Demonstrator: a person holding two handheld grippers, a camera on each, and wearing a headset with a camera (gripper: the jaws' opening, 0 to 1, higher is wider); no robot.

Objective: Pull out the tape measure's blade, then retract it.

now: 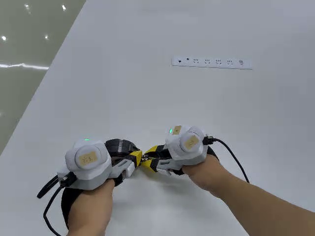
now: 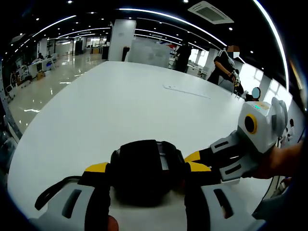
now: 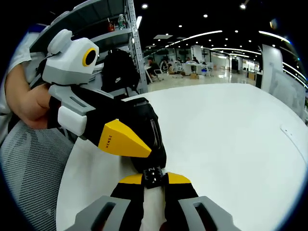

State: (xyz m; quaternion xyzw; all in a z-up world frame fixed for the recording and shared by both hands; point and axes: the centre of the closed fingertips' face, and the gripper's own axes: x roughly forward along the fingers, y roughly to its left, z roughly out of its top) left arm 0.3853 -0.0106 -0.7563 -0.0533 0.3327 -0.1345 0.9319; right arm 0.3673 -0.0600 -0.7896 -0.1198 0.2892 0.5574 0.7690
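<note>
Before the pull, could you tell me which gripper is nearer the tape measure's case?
Left. The left gripper clamps the case; the right gripper pinches the blade tip beside it.

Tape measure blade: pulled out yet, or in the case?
In: the right gripper pinches the blade tip right against the tape measure case; no blade length shows between them.

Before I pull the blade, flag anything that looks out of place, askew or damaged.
Nothing stands out. The left hand-held gripper clamps the black tape measure on the white table, the right hand-held gripper pinches the blade tip, and the power strip lies flat farther off.
</note>
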